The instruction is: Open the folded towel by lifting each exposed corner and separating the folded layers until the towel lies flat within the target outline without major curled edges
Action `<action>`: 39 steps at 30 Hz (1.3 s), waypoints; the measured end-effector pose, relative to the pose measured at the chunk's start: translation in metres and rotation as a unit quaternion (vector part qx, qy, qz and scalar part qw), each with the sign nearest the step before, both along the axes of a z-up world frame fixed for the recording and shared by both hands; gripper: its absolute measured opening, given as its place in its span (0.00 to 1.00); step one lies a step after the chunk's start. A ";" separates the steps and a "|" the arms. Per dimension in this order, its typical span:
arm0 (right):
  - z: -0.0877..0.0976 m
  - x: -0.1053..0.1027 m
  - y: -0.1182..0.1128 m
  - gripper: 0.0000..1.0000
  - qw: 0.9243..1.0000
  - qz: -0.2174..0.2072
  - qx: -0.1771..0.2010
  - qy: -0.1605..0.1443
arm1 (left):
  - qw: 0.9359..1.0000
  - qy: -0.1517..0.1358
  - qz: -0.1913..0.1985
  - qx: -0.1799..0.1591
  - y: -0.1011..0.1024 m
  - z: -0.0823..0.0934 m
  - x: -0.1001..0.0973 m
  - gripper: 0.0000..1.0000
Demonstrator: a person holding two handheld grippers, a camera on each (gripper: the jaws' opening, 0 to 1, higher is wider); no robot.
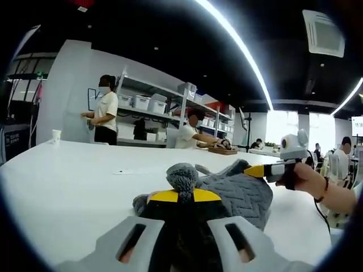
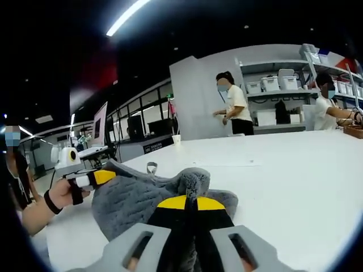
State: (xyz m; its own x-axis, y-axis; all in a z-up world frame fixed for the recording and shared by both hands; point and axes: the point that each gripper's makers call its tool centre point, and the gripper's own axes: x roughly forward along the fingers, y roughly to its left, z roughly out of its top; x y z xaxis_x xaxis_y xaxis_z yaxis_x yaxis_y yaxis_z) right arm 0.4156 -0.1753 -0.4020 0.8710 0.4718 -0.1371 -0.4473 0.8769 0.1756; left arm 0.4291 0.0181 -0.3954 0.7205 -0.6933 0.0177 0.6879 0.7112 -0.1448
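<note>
A grey knitted towel (image 1: 238, 192) lies bunched on the white table (image 1: 74, 181). My left gripper (image 1: 182, 195) is shut on a corner of the towel, a tuft of which sticks up above the yellow-tipped jaws. In the left gripper view the right gripper (image 1: 258, 170) comes in from the right, held by a hand, pinching the towel's far edge. In the right gripper view my right gripper (image 2: 190, 203) is shut on a fold of the towel (image 2: 130, 198). The left gripper (image 2: 99, 177) appears there at left, gripping the towel's other edge.
A paper cup (image 1: 56, 135) stands at the table's far left. Small paper slip (image 1: 122, 171) lies on the table. People work at shelves with bins (image 1: 153, 105) behind. Another person (image 2: 232, 102) stands beyond the table; a cup (image 2: 176, 139) sits at its far edge.
</note>
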 end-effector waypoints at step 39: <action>0.014 -0.041 0.008 0.00 0.999 0.023 0.004 -0.042 | 0.999 -0.020 -0.023 -0.019 0.007 0.004 -0.038 0.03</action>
